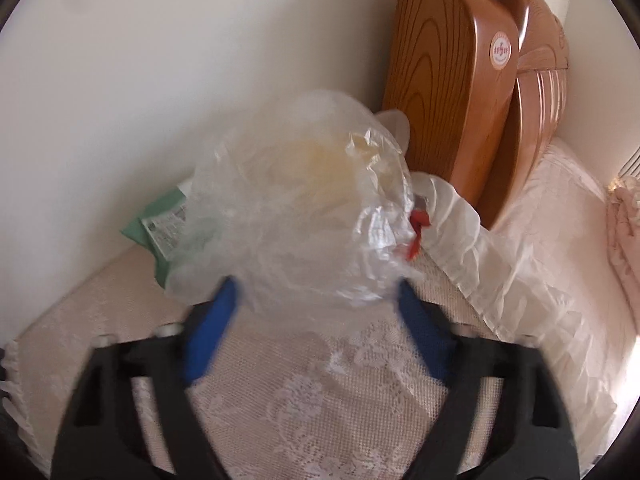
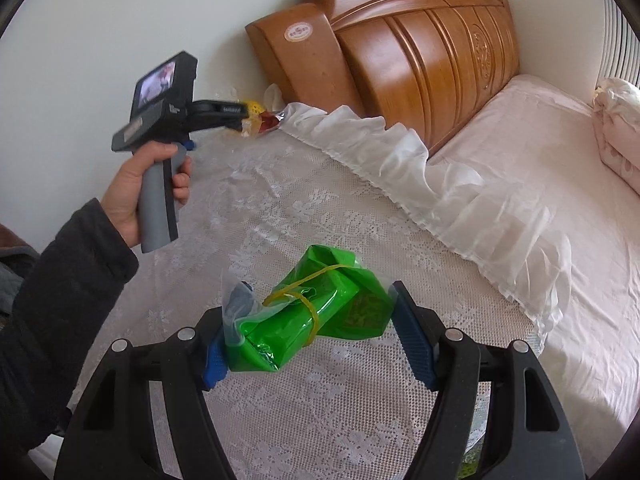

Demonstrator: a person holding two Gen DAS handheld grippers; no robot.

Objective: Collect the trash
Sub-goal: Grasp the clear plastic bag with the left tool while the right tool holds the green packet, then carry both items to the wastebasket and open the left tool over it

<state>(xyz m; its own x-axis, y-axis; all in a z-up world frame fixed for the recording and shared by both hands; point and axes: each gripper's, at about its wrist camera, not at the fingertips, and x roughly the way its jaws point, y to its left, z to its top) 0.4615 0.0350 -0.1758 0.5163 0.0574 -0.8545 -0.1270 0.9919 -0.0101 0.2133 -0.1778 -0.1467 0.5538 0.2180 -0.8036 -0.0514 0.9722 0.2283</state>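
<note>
left wrist: left gripper fingers apart, touching clear bag above lace cover; green packet behind | right wrist: right gripper fingers apart around green pouch, above lace cover; headboard at right

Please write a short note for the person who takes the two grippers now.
Left gripper: jaws apart around a crumpled clear plastic bag, grip uncertain.
Right gripper: jaws wide, a green foil packet tied with a yellow rubber band between them, partly in a clear bag.
Left to collect: a green flat packet and red wrapper scraps, near the wall on the lace bed cover.
No bin in view.
</note>
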